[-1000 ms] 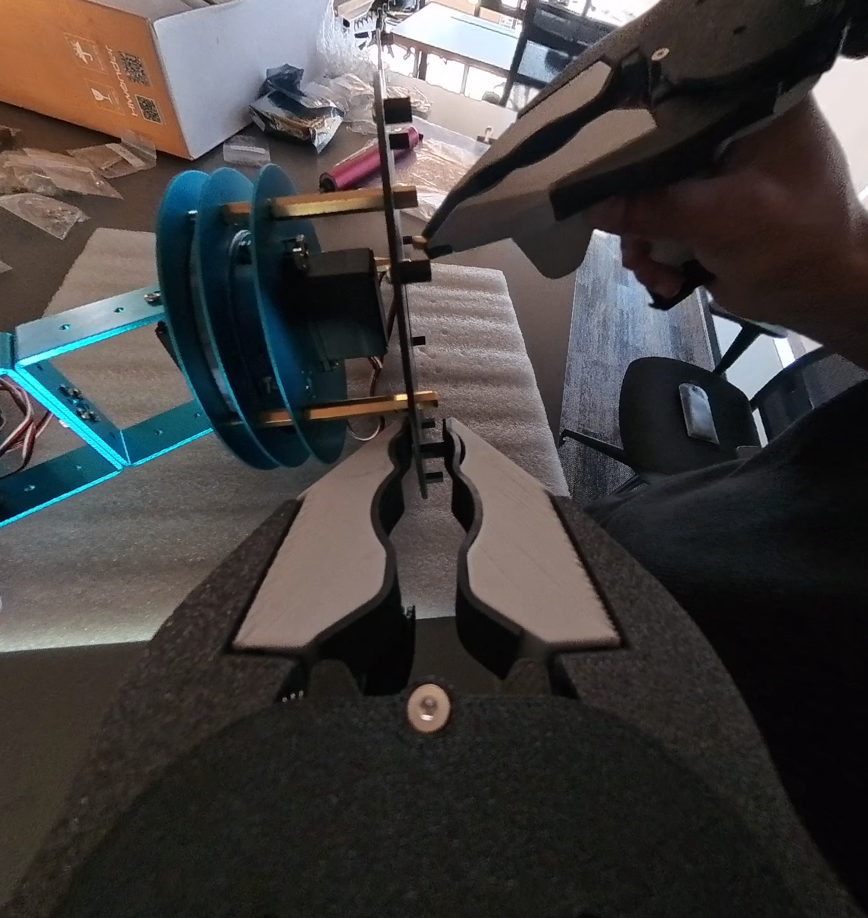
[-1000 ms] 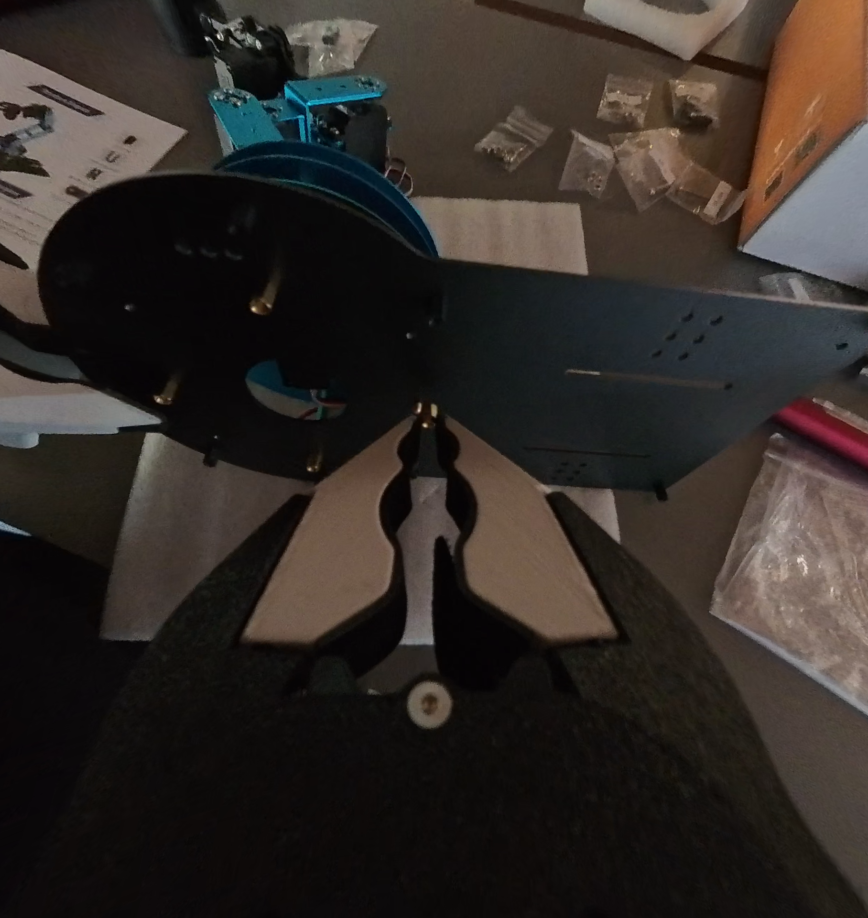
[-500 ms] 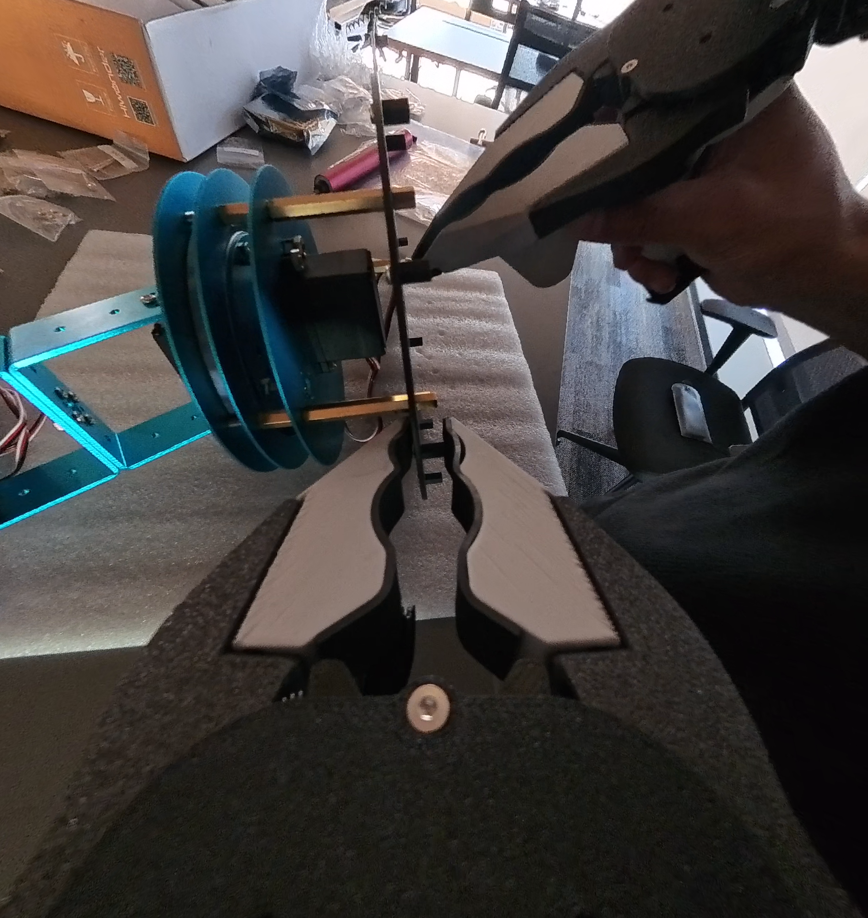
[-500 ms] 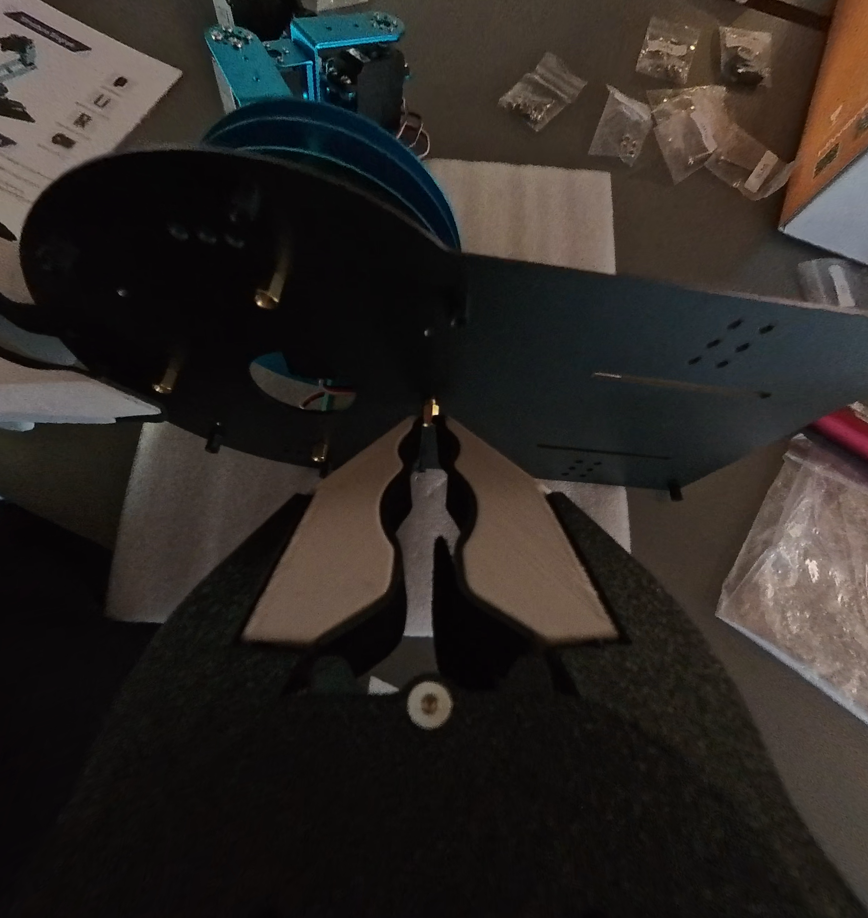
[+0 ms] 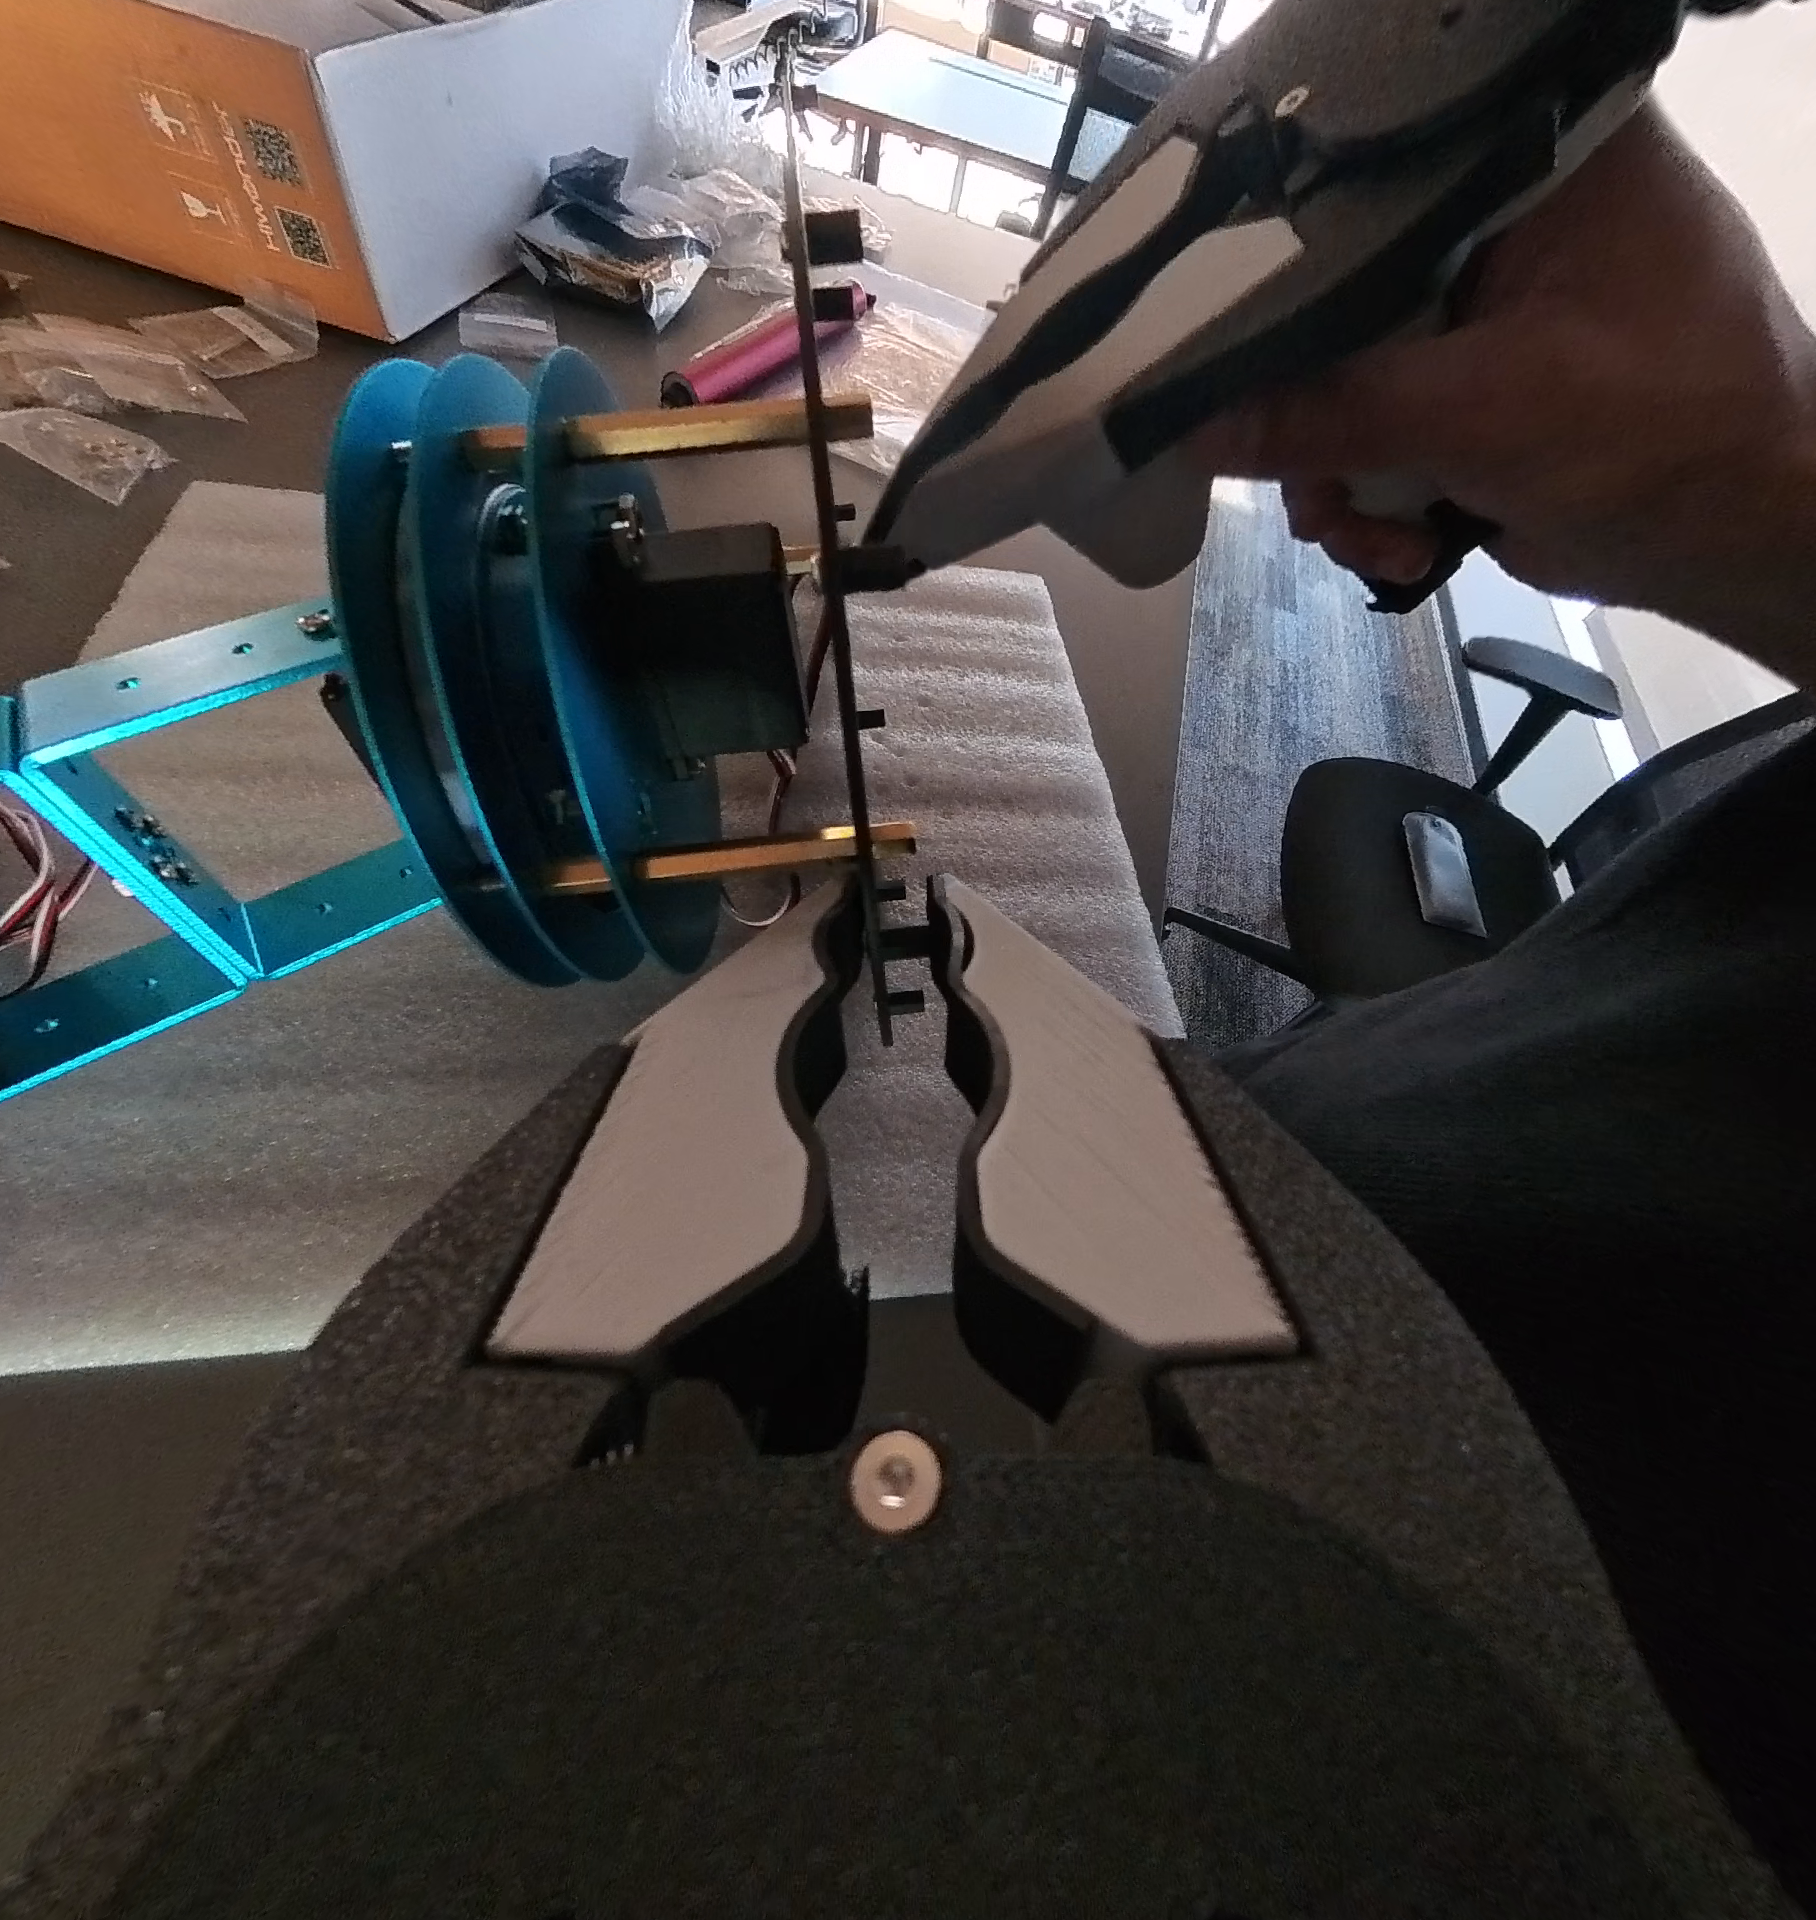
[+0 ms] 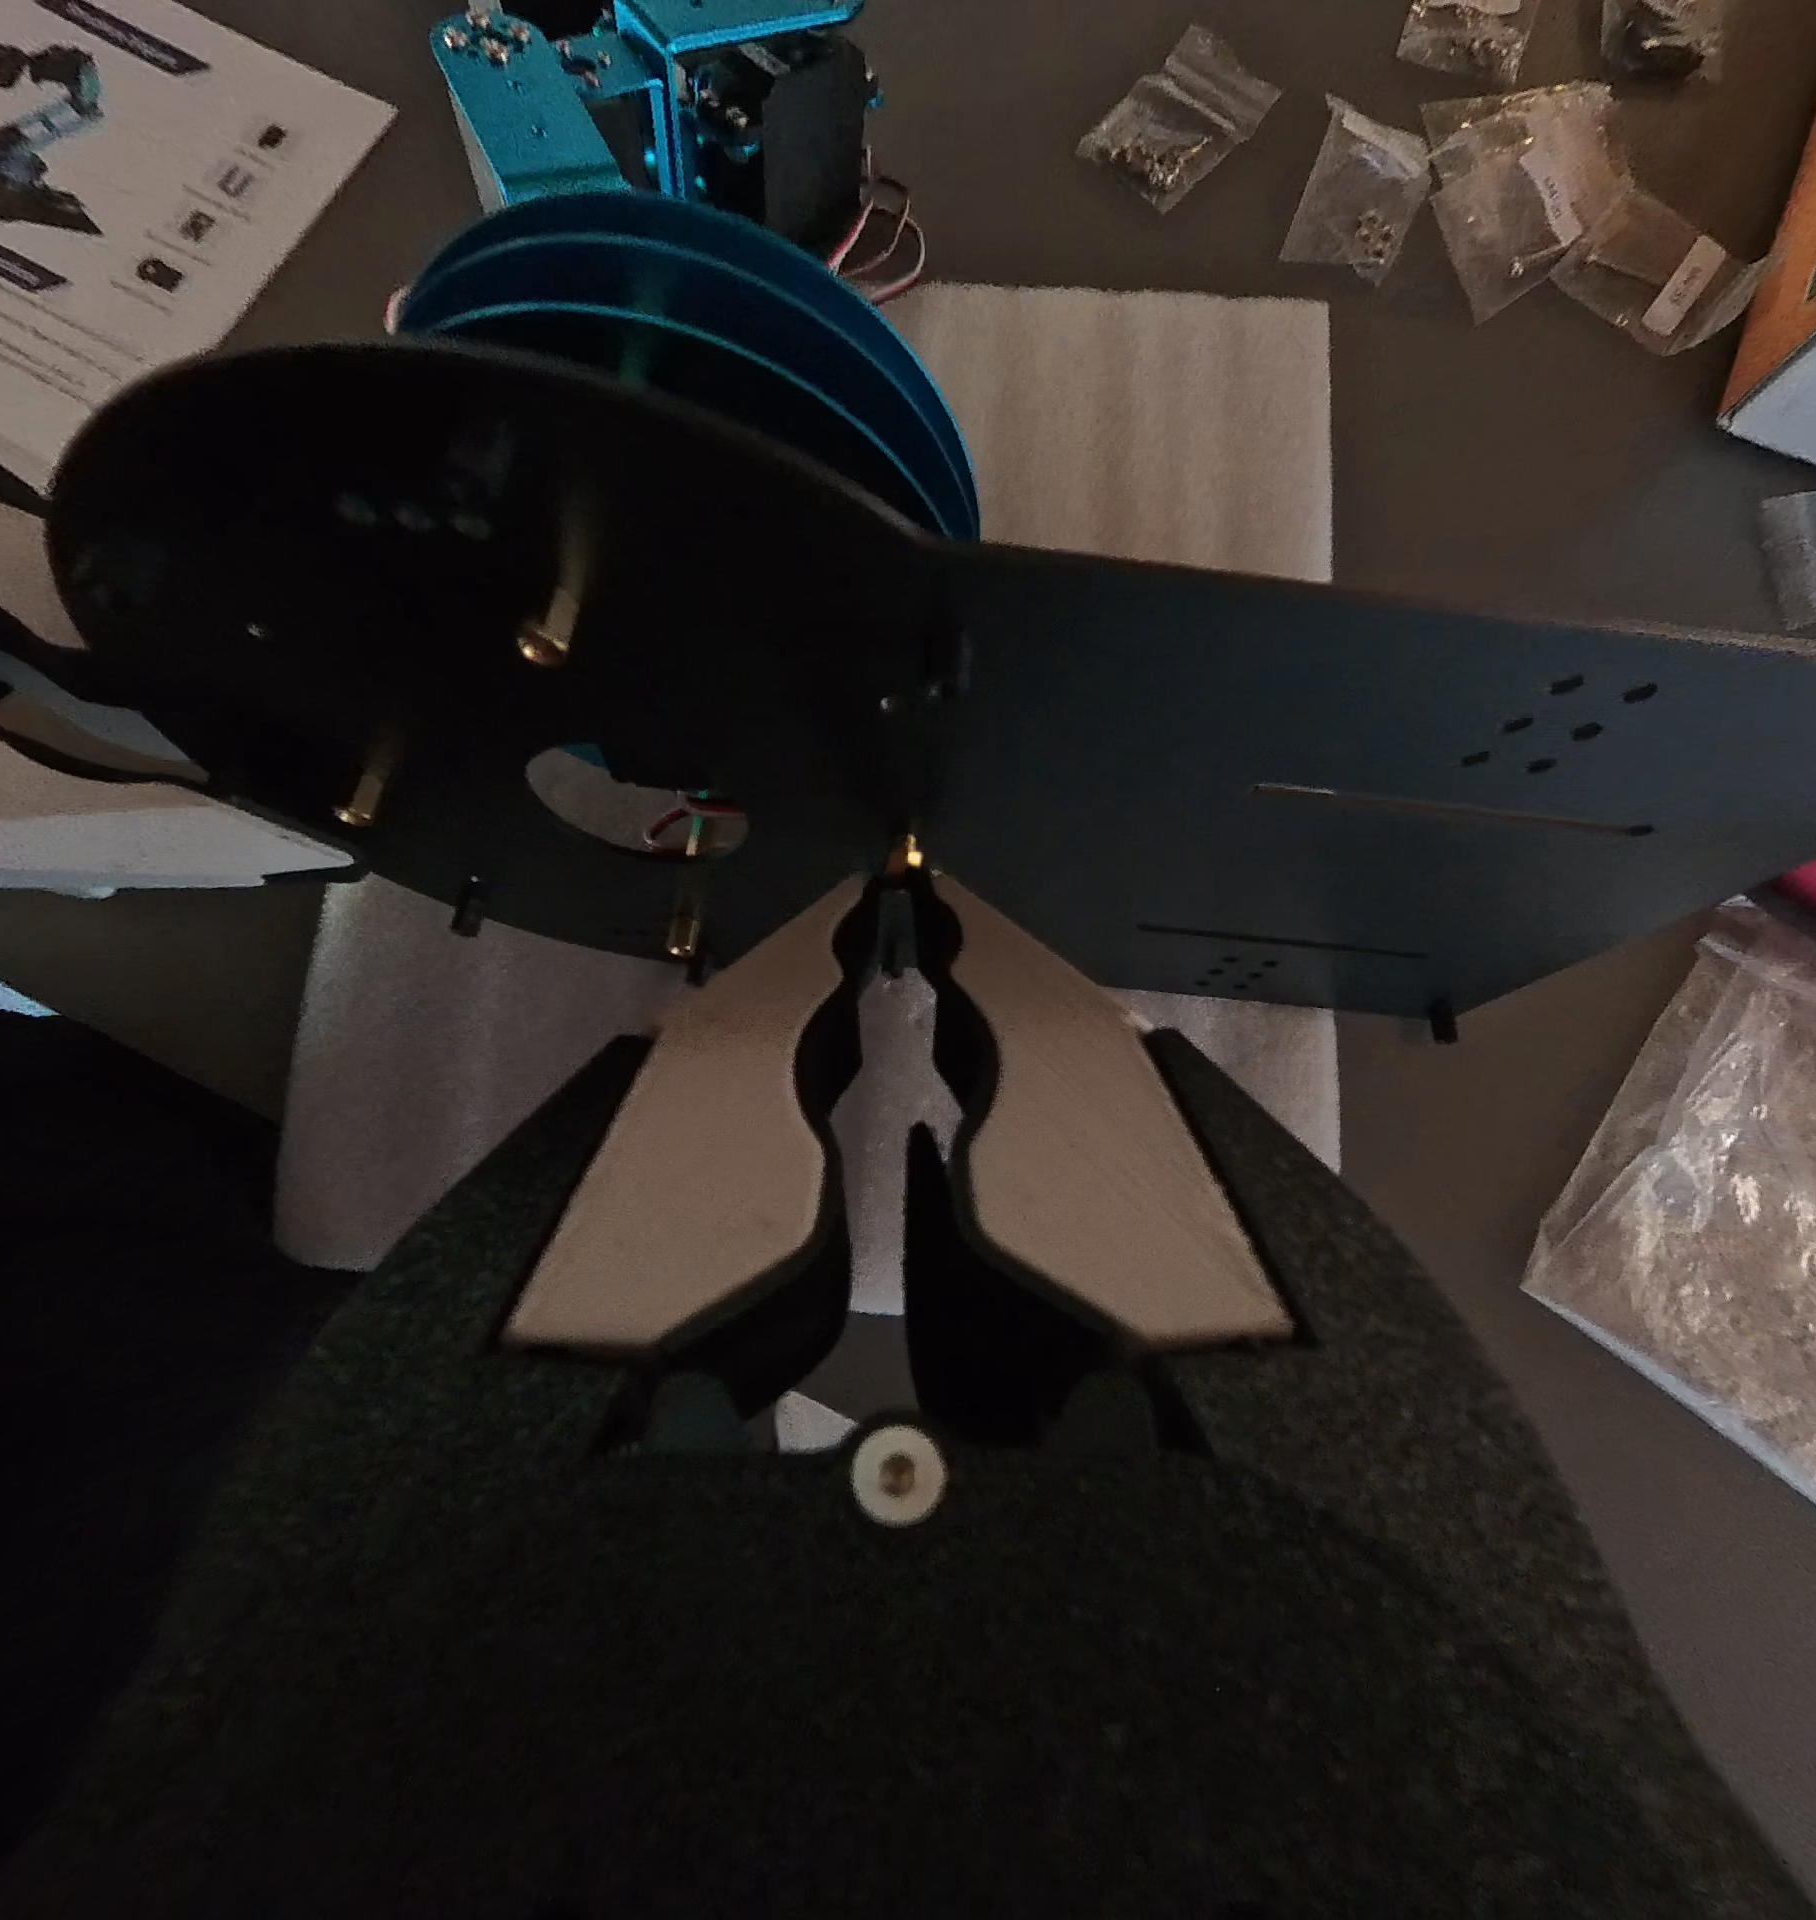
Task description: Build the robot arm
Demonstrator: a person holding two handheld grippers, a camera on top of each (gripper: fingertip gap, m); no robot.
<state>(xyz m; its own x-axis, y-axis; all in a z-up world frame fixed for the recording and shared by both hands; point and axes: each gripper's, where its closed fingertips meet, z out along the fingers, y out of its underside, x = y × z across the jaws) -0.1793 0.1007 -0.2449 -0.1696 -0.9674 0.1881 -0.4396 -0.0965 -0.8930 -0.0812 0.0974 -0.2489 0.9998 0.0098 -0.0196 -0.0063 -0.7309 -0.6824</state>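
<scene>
A: At the bottom of the left view: left gripper (image 5: 891, 909), fingers nearly together, pinching the lower edge of a black plate (image 5: 829, 665) held on edge.

B: And behind the plate?

A: Three blue discs (image 5: 457, 665), joined to it by brass posts (image 5: 717, 431), with a black servo (image 5: 717, 644) between. Foam sheet (image 5: 987, 727) below. Orange box (image 5: 156, 135) well back on the table.

B: Upper right there?

A: Right gripper (image 5: 888, 556), held in a hand (image 5: 1506, 416), tips shut on a small black stud (image 5: 862, 569) touching the plate's face.

B: In the right view, then?

A: Same plate seen broadside, round at the left, straight-edged at the right. Fingers clamped on the stud, its brass tip at the plate. Left gripper at the round end's rim. Manual (image 6: 104, 208) top left, small bags (image 6: 1506, 208) top right, large bag (image 6: 1714, 1195) just beside the right edge.
</scene>
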